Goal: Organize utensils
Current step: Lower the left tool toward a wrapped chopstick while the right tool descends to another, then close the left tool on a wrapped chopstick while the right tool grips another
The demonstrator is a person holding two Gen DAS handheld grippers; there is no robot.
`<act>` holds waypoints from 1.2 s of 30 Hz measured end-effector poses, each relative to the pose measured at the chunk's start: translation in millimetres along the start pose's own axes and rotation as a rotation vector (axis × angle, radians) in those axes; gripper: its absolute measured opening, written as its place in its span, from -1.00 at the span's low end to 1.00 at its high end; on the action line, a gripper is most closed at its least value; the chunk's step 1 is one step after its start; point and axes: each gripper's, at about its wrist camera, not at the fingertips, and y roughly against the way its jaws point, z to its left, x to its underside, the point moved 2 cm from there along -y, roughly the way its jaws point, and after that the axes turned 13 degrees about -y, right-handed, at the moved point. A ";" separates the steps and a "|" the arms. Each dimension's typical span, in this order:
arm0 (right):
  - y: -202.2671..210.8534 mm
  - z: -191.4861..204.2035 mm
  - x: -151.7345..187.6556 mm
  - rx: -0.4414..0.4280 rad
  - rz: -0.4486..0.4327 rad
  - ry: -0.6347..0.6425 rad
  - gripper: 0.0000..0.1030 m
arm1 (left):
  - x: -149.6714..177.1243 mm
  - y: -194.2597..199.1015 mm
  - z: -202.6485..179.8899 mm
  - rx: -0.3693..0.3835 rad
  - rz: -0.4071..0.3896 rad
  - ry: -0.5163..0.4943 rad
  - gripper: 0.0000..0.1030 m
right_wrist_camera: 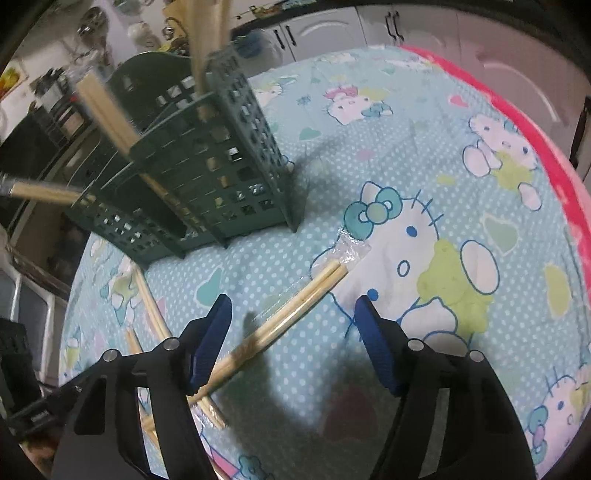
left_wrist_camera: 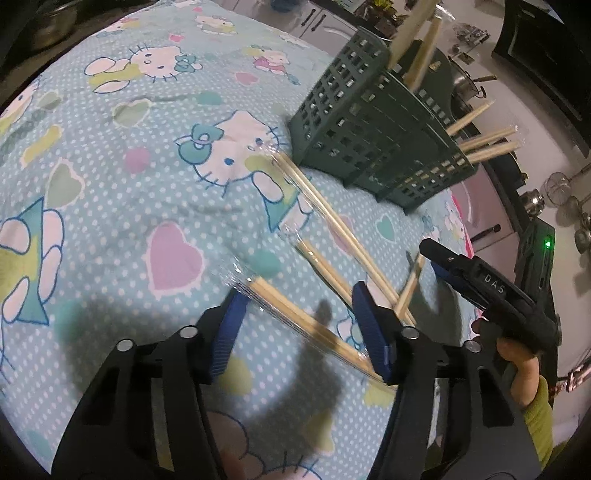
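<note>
A dark green slotted utensil holder [left_wrist_camera: 369,122] [right_wrist_camera: 207,177] stands on the cartoon-cat cloth with wooden chopsticks [right_wrist_camera: 110,110] leaning in its compartments. Several plastic-wrapped chopstick pairs lie loose on the cloth. My left gripper [left_wrist_camera: 299,306] is open just above the cloth, and one wrapped pair [left_wrist_camera: 314,325] runs slantwise between its blue pads without being pressed. My right gripper [right_wrist_camera: 291,314] is open too. Another wrapped pair [right_wrist_camera: 295,310] lies between its pads, its near end passing under the left pad. In the left wrist view the right gripper [left_wrist_camera: 434,258] is held by a hand in a yellow-green sleeve.
More wrapped pairs [left_wrist_camera: 325,221] lie between the left gripper and the holder. The cloth's red edge [right_wrist_camera: 535,147] runs along the far right. Beyond the table are white cabinets [right_wrist_camera: 332,29], steel pots [left_wrist_camera: 469,81] and hanging strainers [left_wrist_camera: 561,188].
</note>
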 end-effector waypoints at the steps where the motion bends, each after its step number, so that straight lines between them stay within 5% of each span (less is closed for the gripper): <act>1: -1.3 0.3 -2.4 0.002 -0.001 -0.005 0.26 | -0.7 0.0 1.6 -0.007 -0.001 0.002 -0.13; 6: -9.9 1.6 -13.4 0.046 -0.001 -0.032 0.03 | -3.6 -1.1 6.8 -0.022 -0.004 0.010 -0.34; 14: -7.1 -17.1 -17.7 0.044 -0.021 -0.095 -0.65 | -2.3 -0.1 15.4 -0.046 -0.008 0.001 -0.67; 20: 6.9 -20.9 -11.1 -0.025 -0.028 -0.136 -0.80 | -2.4 1.0 17.2 -0.051 -0.005 -0.018 -0.76; 29: 47.0 4.4 -2.5 -0.081 -0.096 -0.034 -0.83 | -1.5 12.2 23.0 -0.014 -0.034 -0.003 -0.85; 36: 92.6 20.8 0.8 -0.139 -0.182 0.031 -0.84 | -17.0 51.4 6.4 -0.025 -0.140 -0.057 -0.89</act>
